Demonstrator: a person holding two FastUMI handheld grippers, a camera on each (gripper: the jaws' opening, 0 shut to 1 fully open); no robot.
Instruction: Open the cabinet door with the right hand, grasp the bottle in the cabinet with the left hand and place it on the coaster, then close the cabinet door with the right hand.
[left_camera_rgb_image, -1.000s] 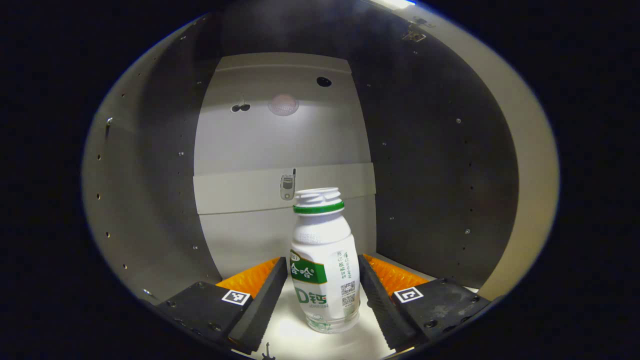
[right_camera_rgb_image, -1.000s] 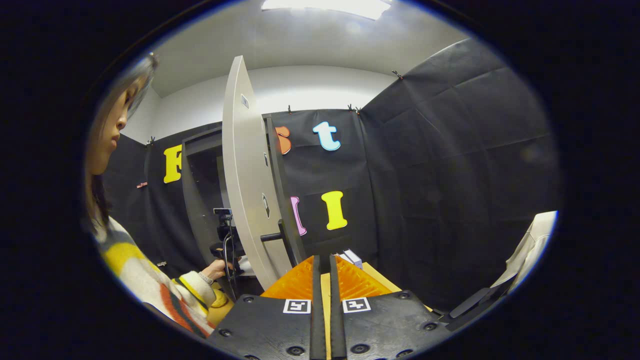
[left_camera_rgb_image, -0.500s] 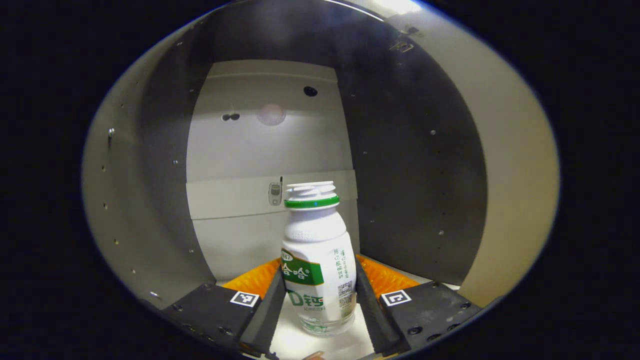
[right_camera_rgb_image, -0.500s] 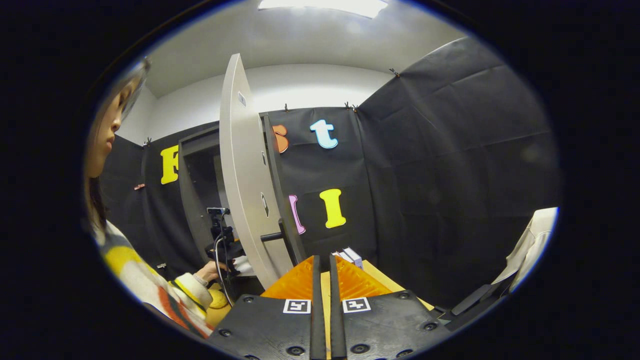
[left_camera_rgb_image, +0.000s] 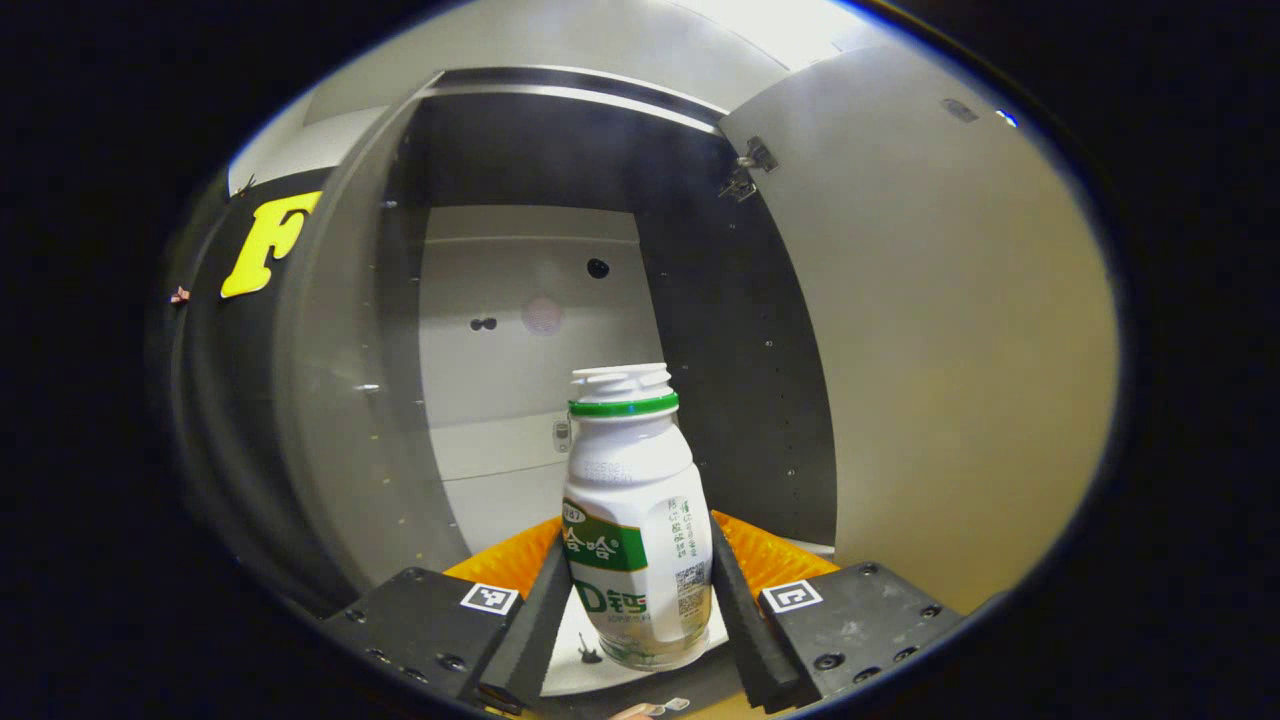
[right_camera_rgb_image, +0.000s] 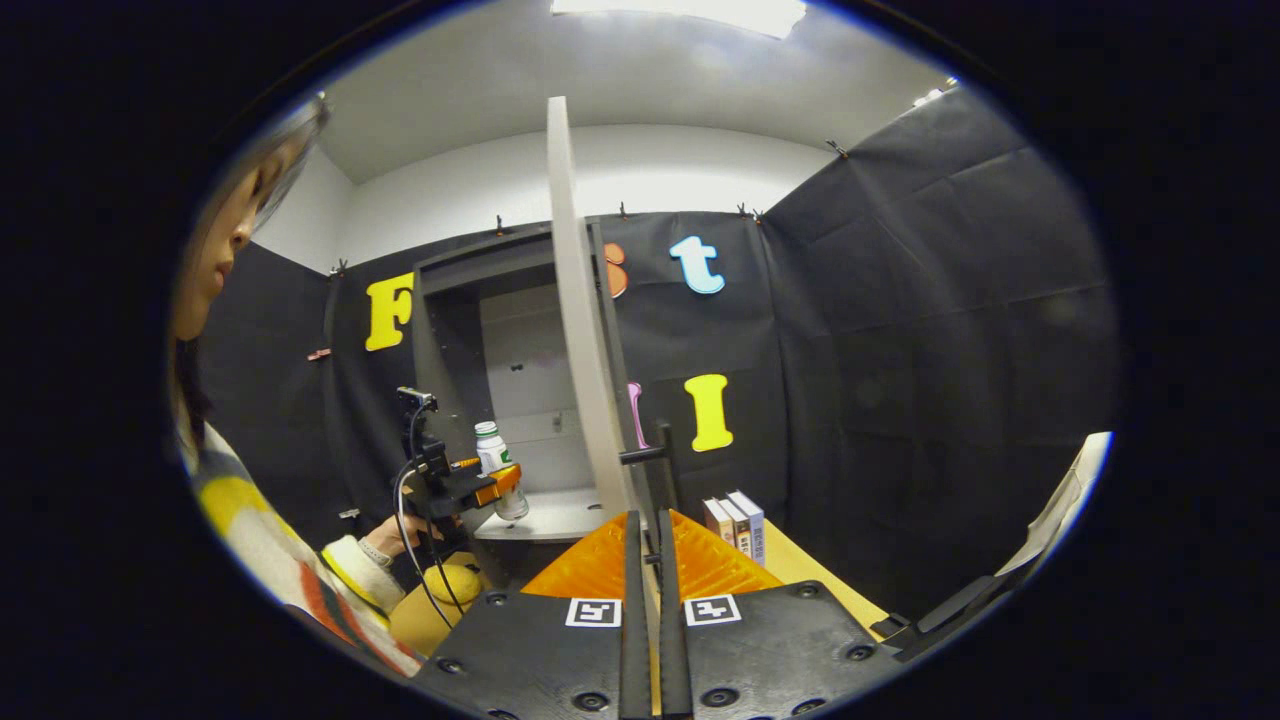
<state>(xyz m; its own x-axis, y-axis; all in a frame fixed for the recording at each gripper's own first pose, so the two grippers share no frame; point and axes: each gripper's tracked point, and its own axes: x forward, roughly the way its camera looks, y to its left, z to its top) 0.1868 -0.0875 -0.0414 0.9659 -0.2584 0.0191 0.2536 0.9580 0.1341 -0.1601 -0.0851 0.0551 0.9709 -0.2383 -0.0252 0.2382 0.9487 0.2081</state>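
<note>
In the left gripper view, my left gripper (left_camera_rgb_image: 636, 590) has its jaws clamped on the lower body of a white drink bottle (left_camera_rgb_image: 632, 520) with a green band under its open-looking mouth. The bottle stands upright between the black pads, just above the front edge of the cabinet shelf (left_camera_rgb_image: 575, 665). Behind it I see the grey cabinet (left_camera_rgb_image: 520, 330) interior, its dark side walls dotted with peg holes. The open cabinet door (left_camera_rgb_image: 950, 330) swings out on the right of this view, close beside the bottle.

In the right gripper view, my right gripper (right_camera_rgb_image: 646, 560) has its jaws together with nothing between them. The door (right_camera_rgb_image: 580, 330) stands edge-on straight ahead, its dark bar handle (right_camera_rgb_image: 655, 465) just beyond my fingertips. Left of the door, the left gripper (right_camera_rgb_image: 480, 485) holds the bottle (right_camera_rgb_image: 498, 480) at the cabinet mouth, gripped by the person's hand (right_camera_rgb_image: 400, 535) in a striped sleeve (right_camera_rgb_image: 300, 570). A few books (right_camera_rgb_image: 737, 525) stand on the wooden desk (right_camera_rgb_image: 800, 570) to the right of the door. A yellow object (right_camera_rgb_image: 450, 585) sits low near the sleeve.
</note>
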